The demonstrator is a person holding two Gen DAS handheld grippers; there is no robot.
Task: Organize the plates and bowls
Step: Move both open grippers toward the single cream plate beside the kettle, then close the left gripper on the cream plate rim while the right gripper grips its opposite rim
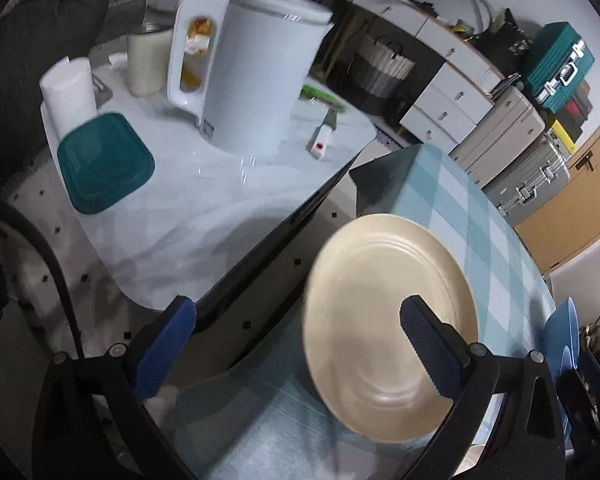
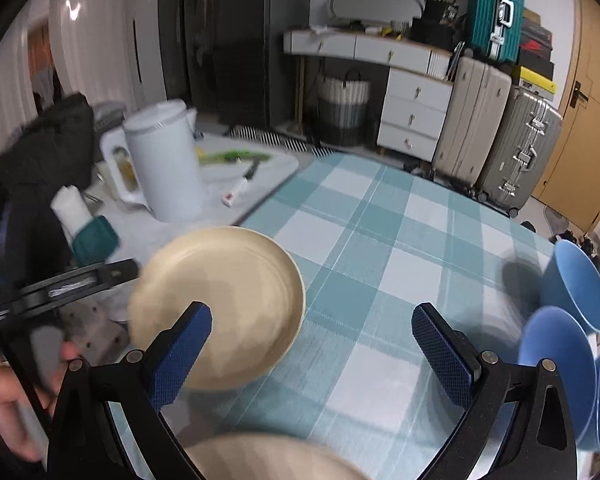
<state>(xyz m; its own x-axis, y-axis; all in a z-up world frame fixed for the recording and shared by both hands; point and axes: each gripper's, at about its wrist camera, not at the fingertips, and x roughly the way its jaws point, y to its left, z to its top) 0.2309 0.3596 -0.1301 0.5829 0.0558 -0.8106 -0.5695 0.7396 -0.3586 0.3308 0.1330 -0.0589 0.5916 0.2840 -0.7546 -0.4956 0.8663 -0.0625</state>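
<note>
Left wrist view. The left tool [image 1: 296, 344] has its fingers spread wide apart and clamps nothing. Its right finger [image 1: 432, 350] lies over the cream plate [image 1: 380, 312], which rests flat on the checked table [image 1: 480, 216] close to the near-left edge; whether the pad touches the plate cannot be told. With the plate's rim between the two fingers, the tool seems placed for an edge grip, since a flat plate offers no other hold. Beyond a gap stands a second, white table [image 1: 204, 216] carrying a kettle [image 1: 256, 72], a teal lid [image 1: 104, 164], a paper roll [image 1: 70, 92] and a knife [image 1: 324, 136]. Blue bowls [image 1: 564, 332] show at the right margin.

Right wrist view. The right tool [image 2: 312, 340] is likewise spread apart and empty, held above the checked cloth between the cream plate [image 2: 220, 304] on its left and the blue bowls [image 2: 572, 304] on its right. The bowls lie tipped, one partly inside the next, which suggests nesting by kind. A second cream plate [image 2: 268, 460] shows at the lower edge, blurred. The person's hand [image 2: 8, 404] and the black frame of the other tool appear at lower left. Sorting appears at an early stage: plates are not yet stacked.
</note>
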